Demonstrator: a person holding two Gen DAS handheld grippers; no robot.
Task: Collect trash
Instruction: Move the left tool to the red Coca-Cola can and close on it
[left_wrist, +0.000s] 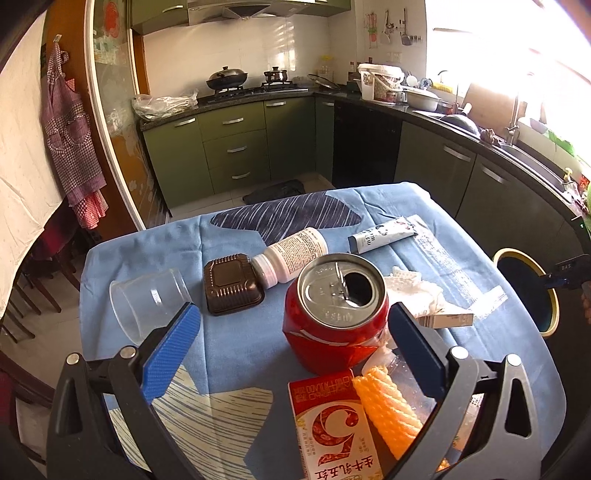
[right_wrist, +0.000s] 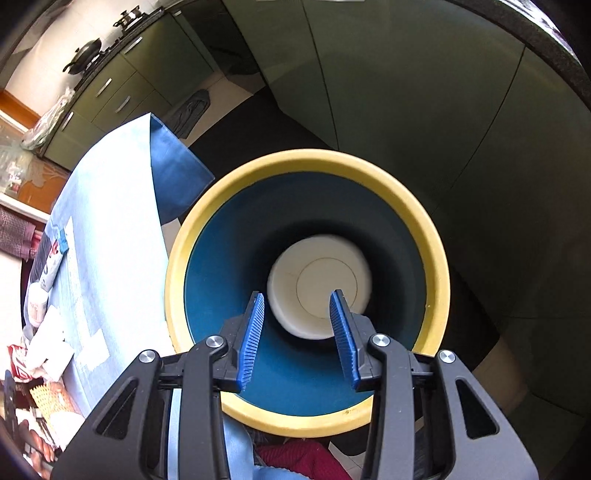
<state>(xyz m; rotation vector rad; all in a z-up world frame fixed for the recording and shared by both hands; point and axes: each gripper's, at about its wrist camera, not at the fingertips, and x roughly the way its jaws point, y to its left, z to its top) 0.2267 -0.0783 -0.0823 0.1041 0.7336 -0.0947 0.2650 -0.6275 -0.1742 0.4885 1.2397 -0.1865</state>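
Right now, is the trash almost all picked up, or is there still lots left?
Lots left. The bin looks empty inside. Both grippers are open and hold nothing: the right gripper hangs over the bin, and the left gripper is around the red can. The clear cup, pill bottle and tube wait on the table.

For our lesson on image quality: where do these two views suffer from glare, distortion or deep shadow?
Left wrist view: the window is blown out white, and fisheye bends the counter edge. Right wrist view: the bin has a dark interior around its pale bottom, the cabinets curve, and the corners vignette black.
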